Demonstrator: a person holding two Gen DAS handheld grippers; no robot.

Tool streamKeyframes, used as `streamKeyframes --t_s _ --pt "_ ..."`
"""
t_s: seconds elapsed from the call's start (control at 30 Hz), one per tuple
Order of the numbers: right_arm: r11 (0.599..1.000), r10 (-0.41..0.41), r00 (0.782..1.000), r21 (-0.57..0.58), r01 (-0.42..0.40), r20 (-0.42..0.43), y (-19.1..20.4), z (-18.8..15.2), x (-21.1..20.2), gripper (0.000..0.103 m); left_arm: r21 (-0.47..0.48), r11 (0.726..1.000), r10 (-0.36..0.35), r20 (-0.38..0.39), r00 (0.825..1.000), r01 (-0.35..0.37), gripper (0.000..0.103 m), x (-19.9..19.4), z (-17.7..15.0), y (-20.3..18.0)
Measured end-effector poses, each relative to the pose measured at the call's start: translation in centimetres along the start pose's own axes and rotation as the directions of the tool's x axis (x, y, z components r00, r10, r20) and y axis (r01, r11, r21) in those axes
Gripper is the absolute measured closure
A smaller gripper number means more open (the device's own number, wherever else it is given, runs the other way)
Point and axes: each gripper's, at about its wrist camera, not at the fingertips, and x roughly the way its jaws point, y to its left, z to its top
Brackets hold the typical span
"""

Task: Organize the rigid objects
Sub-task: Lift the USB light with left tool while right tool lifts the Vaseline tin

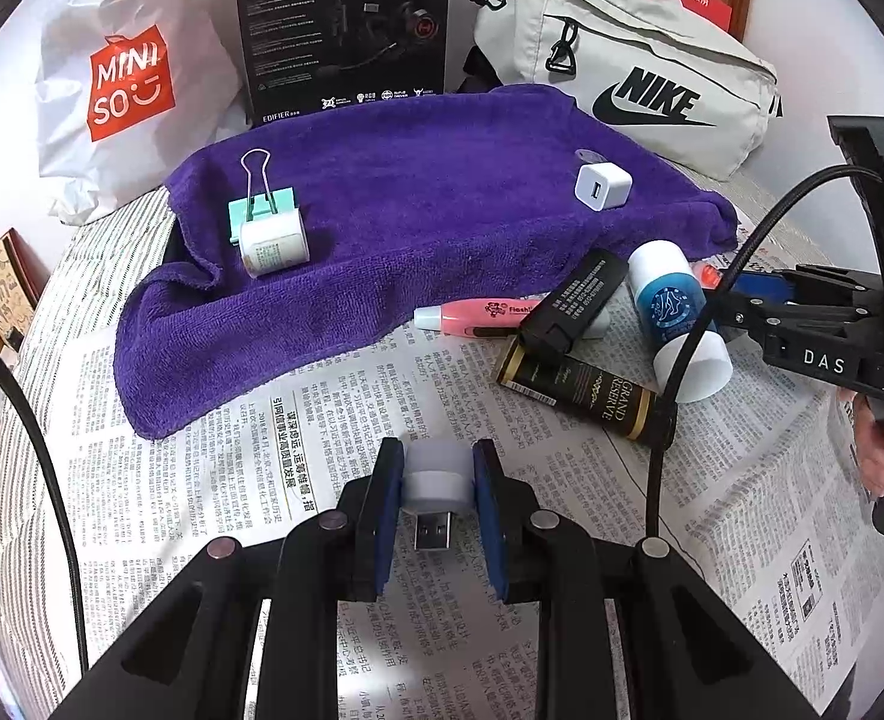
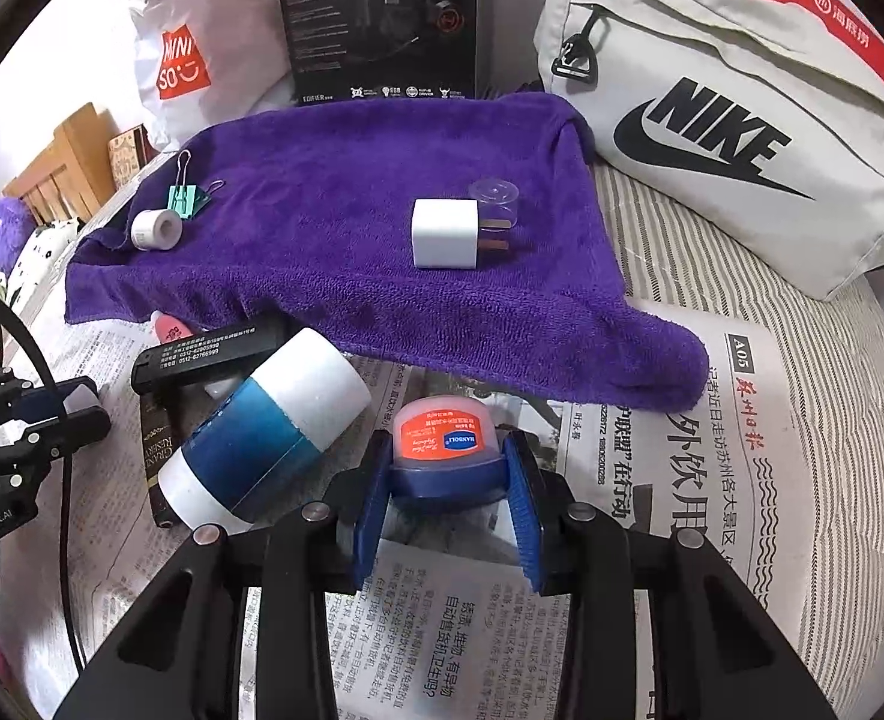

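Two grippers, two catches, and both loads are clear of the pile! Start with the big picture: a purple towel (image 1: 417,222) spreads across the far half of the newspaper (image 1: 213,516), and that looks like the collecting ground. Already parked on it are a white charger cube (image 2: 445,233) toward the right, with a small clear cap (image 2: 494,192) just behind it, plus a white tape roll (image 1: 273,245) touching a green binder clip (image 1: 260,204) at the far left.

Still on the paper, near the towel's edge, sits the unsorted heap: a blue-and-white bottle (image 2: 273,426) lying on its side, a black Grand Reserve tube (image 1: 589,387), a black lighter-shaped bar (image 1: 574,300) and a pink highlighter (image 1: 472,315) tucked under it.

Now the action. The right gripper (image 2: 449,468) has its blue pads pressed on the lid of a small red-orange Vaseline-style jar (image 2: 442,435), right beside the bottle. The left gripper (image 1: 437,474) is squeezed tight on a little white USB night light (image 1: 435,471), plug pointing back toward the camera, over bare newspaper.

My read: this is the carry step, mid-task. Next, each load wants travelling forward over the towel and setting down in open purple, well apart from the charger and the clip. Watch that jar; its rounded lid could slip.
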Motion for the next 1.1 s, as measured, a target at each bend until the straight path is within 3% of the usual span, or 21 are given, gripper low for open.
streamKeyframes --t_s 0.4,0.63,0.77,1.1 --pt "1.0 -0.009 0.997 -0.005 0.01 0.072 0.1 -0.98 -0.36 0.064 -0.007 1.0 0.012 0.005 1.0 -0.012 0.08 0.0 -0.01 -0.17" --pt "1.0 0.001 0.997 0.0 -0.001 0.073 0.06 -0.75 -0.31 0.063 -0.004 0.999 0.036 0.018 0.999 -0.035 0.08 -0.01 -0.18 -0.59" --pt "1.0 0.017 0.997 -0.006 -0.016 0.072 0.15 -0.79 -0.27 0.058 -0.011 1.0 0.028 0.027 0.999 -0.028 0.08 -0.03 -0.31 -0.4" --pt "1.0 0.005 0.997 -0.015 -0.004 0.071 0.41 -0.76 -0.19 0.058 -0.008 0.999 0.04 0.029 0.999 -0.04 0.08 -0.04 -0.29 -0.49"
